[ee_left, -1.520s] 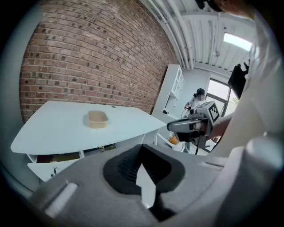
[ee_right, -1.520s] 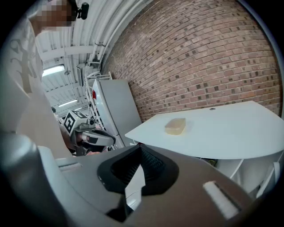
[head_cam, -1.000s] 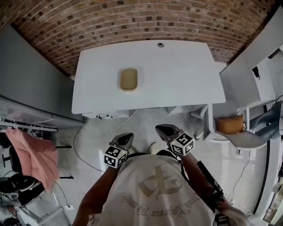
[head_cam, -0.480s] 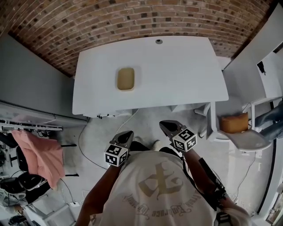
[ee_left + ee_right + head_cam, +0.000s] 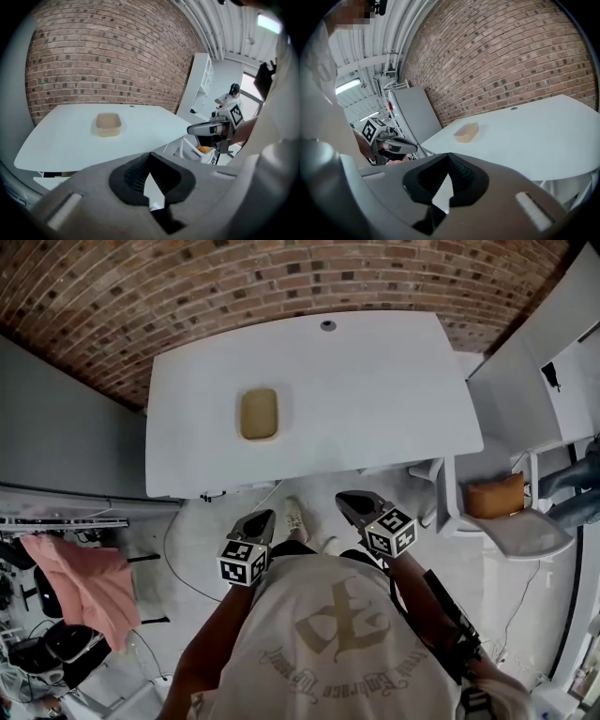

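A white table (image 5: 375, 399) stands against a brick wall, and a shallow tan container (image 5: 258, 414) sits on its left half. Both grippers are held low, close to the person's body and short of the table's near edge. The left gripper (image 5: 258, 518) and the right gripper (image 5: 349, 502) point towards the table, both shut with nothing between the jaws. In the left gripper view the container (image 5: 107, 124) lies ahead, with the right gripper (image 5: 208, 130) off to the right. In the right gripper view the container (image 5: 466, 132) is ahead and the left gripper (image 5: 396, 146) is at left.
A white chair with an orange cushion (image 5: 497, 498) stands right of the table. A pink cloth (image 5: 89, 582) hangs at the left beside a grey cabinet (image 5: 412, 117). White shelving (image 5: 199, 89) and another person (image 5: 229, 96) are at the far right. A cable runs across the floor under the table.
The person has stepped towards the table, one shoe now forward between the grippers. The table and container look nearer in both gripper views. Both grippers stay shut.
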A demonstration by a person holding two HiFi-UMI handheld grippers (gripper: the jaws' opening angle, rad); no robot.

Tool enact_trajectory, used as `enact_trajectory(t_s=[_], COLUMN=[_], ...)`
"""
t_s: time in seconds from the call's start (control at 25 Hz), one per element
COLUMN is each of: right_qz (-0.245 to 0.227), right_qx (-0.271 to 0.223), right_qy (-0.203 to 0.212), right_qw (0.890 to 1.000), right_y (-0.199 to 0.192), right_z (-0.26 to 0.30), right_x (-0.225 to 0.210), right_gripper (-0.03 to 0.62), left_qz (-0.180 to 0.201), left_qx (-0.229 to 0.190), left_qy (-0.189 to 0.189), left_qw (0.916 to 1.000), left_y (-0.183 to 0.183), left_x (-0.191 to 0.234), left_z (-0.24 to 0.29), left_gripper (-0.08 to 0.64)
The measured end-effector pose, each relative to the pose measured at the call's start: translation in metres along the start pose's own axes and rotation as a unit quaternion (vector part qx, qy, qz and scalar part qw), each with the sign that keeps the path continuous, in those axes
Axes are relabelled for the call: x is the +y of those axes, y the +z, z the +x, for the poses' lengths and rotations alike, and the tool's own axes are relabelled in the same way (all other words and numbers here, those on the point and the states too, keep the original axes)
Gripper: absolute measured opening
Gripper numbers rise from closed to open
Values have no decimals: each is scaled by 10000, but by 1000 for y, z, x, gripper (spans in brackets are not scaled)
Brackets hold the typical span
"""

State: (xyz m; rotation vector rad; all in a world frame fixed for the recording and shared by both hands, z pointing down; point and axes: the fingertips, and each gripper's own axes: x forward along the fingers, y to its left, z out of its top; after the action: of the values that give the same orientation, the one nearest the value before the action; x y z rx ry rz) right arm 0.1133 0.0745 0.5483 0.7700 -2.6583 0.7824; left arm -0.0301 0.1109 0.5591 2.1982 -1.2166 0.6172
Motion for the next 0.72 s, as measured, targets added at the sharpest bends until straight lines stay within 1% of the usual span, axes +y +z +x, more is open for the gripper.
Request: enact_trajectory(t_s=[0.12, 0.32, 0.56, 0.72], right_qz=[-28, -189, -103, -74], right_qx=[20, 115, 57, 77], right_qy=[-76, -167, -356, -470], right_qw=[10000, 9996, 9993, 9988], right_y=[12, 40, 73, 89], right_z=[10, 40, 81, 112], right_x=[-10, -27, -45, -55], right_gripper=[8, 8, 8, 8], left_qz=[-16, -56, -82, -57], left_qx=[-49, -44, 47, 127], left_qy=[-142, -272, -556, -656], left_qw=[9999, 9996, 9984, 9977], left_y=[16, 44, 70, 84], left_x=[15, 50, 96, 129], left_z=[14, 36, 51, 59], left_gripper=[3, 3, 3, 3])
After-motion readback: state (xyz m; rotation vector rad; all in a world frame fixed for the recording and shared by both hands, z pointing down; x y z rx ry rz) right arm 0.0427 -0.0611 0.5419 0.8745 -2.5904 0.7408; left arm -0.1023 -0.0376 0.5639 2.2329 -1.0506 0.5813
